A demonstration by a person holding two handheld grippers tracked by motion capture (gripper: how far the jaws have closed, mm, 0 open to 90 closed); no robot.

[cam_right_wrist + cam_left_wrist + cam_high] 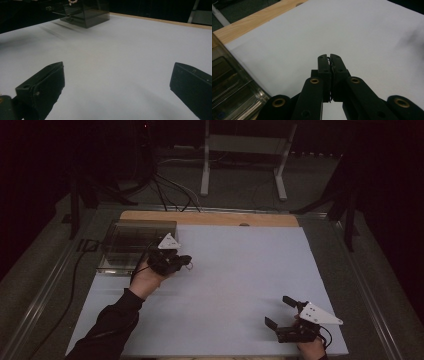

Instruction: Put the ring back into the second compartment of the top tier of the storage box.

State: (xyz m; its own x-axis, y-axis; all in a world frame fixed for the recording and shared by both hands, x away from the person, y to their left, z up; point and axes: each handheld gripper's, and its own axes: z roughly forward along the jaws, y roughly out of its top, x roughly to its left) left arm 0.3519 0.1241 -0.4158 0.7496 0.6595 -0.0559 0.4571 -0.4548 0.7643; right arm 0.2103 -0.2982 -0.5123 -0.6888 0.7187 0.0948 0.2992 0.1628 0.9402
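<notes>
My left gripper is held low over the white mat, just right of a clear smoky box. In the left gripper view its jaws are pressed together, with a thin dark strand pinched in the seam. A few pale beads hang at the top edge of the right gripper view, above the box. My right gripper rests near the mat's front right corner, its jaws spread wide with bare mat between them.
The box stands at the mat's back left corner. A strip of wooden tabletop runs behind the mat. Cables and a white stand lie on the dark floor beyond. A metal rail borders the table on the right.
</notes>
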